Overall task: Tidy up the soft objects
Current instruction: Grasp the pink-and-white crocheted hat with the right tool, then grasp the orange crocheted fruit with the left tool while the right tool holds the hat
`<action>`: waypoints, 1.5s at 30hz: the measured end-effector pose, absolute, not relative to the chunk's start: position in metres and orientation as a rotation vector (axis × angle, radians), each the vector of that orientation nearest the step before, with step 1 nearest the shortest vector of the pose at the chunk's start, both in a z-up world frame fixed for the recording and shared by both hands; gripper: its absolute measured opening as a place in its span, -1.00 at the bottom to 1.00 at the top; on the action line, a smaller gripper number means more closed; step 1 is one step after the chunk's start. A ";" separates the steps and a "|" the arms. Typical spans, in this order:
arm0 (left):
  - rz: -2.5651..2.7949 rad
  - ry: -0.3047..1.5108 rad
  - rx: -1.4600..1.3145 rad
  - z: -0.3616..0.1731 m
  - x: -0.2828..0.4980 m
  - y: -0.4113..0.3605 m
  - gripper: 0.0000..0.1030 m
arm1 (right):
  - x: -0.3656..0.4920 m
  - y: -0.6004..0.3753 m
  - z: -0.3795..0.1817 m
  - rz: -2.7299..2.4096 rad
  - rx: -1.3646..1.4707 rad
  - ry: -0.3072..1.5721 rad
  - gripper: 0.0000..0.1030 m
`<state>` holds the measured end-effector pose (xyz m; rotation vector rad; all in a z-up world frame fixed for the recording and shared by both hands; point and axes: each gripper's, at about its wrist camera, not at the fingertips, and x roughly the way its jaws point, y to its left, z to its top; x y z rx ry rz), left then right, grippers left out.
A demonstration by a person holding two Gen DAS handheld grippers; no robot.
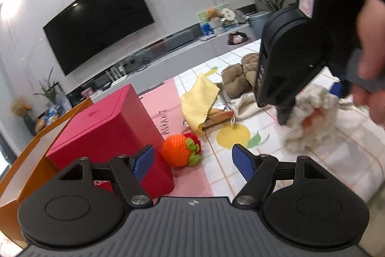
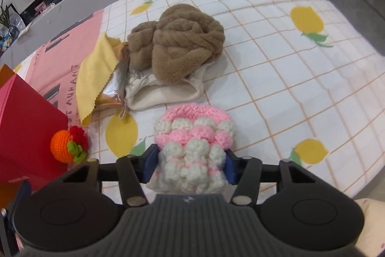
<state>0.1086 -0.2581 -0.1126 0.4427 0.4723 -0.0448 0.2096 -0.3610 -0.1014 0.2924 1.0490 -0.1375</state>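
Right gripper (image 2: 191,164): pinching pink-white crochet piece (image 2: 192,136) | Left gripper (image 1: 192,161): spread, empty, above orange ball (image 1: 179,149) | Red box (image 1: 108,134) beside ball | Brown plush (image 2: 178,45) on checked cloth (image 2: 288,78)

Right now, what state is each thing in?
Left gripper: open, empty.
Right gripper: shut on pink-and-white knit piece.
Red box: lid closed.
Orange crochet fruit: loose beside the box.
Brown plush: bunched up.
Yellow cloth: folded over.

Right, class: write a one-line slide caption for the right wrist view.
Right hand-held gripper closed on a pink-and-white crocheted piece above the lemon-print checked cloth.
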 end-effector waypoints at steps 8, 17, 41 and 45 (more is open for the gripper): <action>0.065 0.573 0.363 -0.117 0.139 -0.276 0.67 | 0.206 -0.397 -0.099 -0.223 0.373 1.027 0.05; 0.325 0.744 0.067 -0.127 0.175 -0.267 0.66 | 0.212 -0.402 -0.105 -0.236 0.385 1.028 0.05; 0.786 0.779 -0.297 -0.123 0.222 -0.266 0.43 | 0.213 -0.402 -0.112 -0.230 0.403 1.031 0.12; 0.809 0.789 -0.333 -0.121 0.231 -0.268 0.36 | 0.213 -0.403 -0.112 -0.228 0.407 1.029 0.12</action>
